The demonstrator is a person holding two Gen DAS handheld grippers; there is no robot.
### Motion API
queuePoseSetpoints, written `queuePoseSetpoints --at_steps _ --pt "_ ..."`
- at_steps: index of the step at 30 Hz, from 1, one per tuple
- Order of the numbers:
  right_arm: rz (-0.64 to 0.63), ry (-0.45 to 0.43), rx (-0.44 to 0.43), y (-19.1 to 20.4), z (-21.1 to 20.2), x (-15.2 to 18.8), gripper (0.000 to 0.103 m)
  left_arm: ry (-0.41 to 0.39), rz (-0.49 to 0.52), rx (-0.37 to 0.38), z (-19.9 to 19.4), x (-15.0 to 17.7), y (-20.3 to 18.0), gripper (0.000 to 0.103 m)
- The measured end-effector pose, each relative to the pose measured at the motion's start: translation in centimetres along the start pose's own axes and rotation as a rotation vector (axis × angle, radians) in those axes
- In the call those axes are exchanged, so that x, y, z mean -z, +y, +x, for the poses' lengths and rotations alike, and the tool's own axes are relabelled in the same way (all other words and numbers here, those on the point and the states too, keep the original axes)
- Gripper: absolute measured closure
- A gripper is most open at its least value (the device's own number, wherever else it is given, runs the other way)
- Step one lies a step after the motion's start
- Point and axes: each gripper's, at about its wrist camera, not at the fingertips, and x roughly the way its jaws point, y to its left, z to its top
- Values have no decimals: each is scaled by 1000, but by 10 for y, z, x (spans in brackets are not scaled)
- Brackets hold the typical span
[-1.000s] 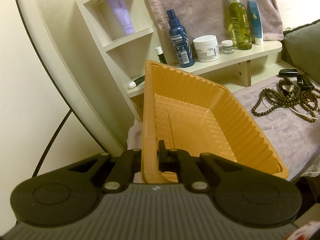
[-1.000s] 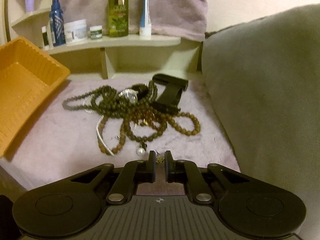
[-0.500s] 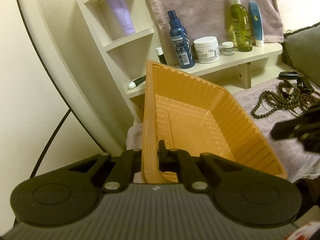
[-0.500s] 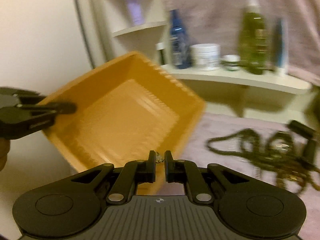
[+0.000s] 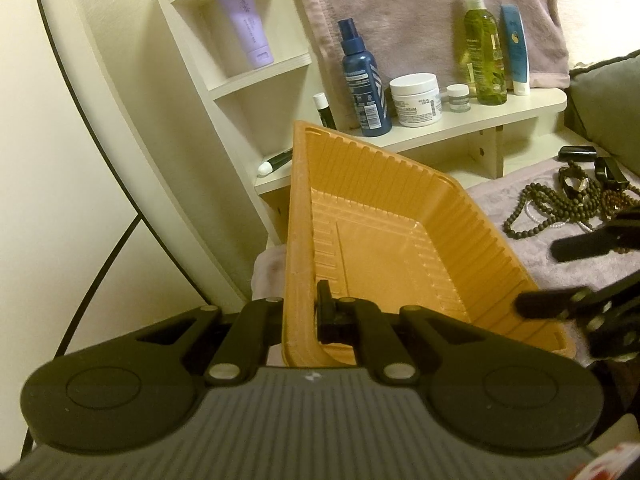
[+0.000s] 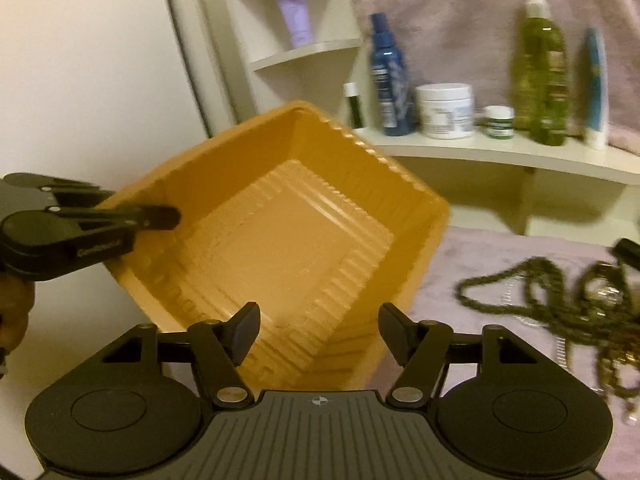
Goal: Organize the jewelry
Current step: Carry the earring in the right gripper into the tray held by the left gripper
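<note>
My left gripper (image 5: pixel 310 308) is shut on the near rim of the orange ribbed tray (image 5: pixel 400 192), holding it tilted above the cloth. The same gripper (image 6: pixel 160 216) shows at the tray's left rim in the right wrist view. Over the tray's (image 6: pixel 304 240) near corner, my right gripper (image 6: pixel 320 328) has its jaws opening, with nothing visible between them. It enters the left wrist view from the right (image 5: pixel 556 274). No jewelry shows inside the tray. A tangled pile of bead necklaces (image 6: pixel 580 300) (image 5: pixel 568 204) lies on the lilac cloth to the right.
A white shelf (image 5: pixel 460 128) behind the tray carries a blue spray bottle (image 5: pixel 364 84), a white jar (image 5: pixel 416 98), a green bottle (image 5: pixel 482 56) and a blue tube (image 5: pixel 516 48). A grey cushion (image 5: pixel 608 104) stands at the far right. A hand (image 6: pixel 14 312) holds the left gripper.
My right gripper swung left from the bead pile to over the tray and opened its jaws. The small piece it pinched is no longer seen. The left gripper and tray stayed put.
</note>
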Motion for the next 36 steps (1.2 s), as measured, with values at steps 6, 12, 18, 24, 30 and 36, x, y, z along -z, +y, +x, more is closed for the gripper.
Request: queuePoseSetpoints --at_steps 6,12,18,24,30,36 --pt "67 -11 197 -40 -38 16 37 -1 -4 1 0 0 0 99" --pt "149 3 394 -93 -69 40 38 1 -7 0 0 -1 0 99" --pt "178 0 484 -118 -80 52 46 5 -3 -2 -1 -1 0 99" --pt "170 10 487 -119 -76 55 57 5 -4 -3 -1 -1 0 99" --pt "158 33 497 -122 -61 51 78 4 -5 -2 -1 -2 0 99" --pt "157 51 514 -126 -52 49 84 4 -6 -2 -1 -1 1 99"
